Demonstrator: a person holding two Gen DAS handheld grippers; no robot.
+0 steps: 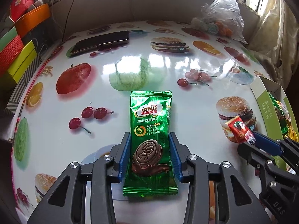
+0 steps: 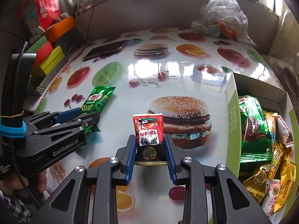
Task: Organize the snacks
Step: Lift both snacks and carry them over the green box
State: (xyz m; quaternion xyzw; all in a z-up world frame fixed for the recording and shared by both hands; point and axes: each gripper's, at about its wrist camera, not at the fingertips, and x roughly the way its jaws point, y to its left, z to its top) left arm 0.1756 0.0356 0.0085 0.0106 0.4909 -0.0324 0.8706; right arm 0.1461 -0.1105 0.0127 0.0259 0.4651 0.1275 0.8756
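Left gripper (image 1: 150,156) has its blue pads pressed on both sides of the green Milo pack (image 1: 150,145), clamped around the lower half where the biscuit picture is. The pack points away along the fingers over the table (image 1: 112,93), and whether it touches the glossy top I cannot tell. Over in the right view that same gripper (image 2: 82,116) and green pack (image 2: 98,100) sit well to the left of the box (image 2: 231,123).

Right gripper (image 2: 150,149) is squeezed onto the red packet (image 2: 148,136), a small red and black sachet standing upright between the fingers, gold edge at the bottom, over the printed burger just left of the box. From the left camera the red packet (image 1: 240,130) shows at the tip of the right gripper (image 1: 252,140), just beside the box (image 1: 265,108).

The box is open at the table's right edge, already filled with green, gold and pink snack packs (image 2: 265,149). Far from the box, a phone (image 1: 101,42) lies at the back left of the table, and a plastic bag (image 1: 222,16) sits at the back behind the box.
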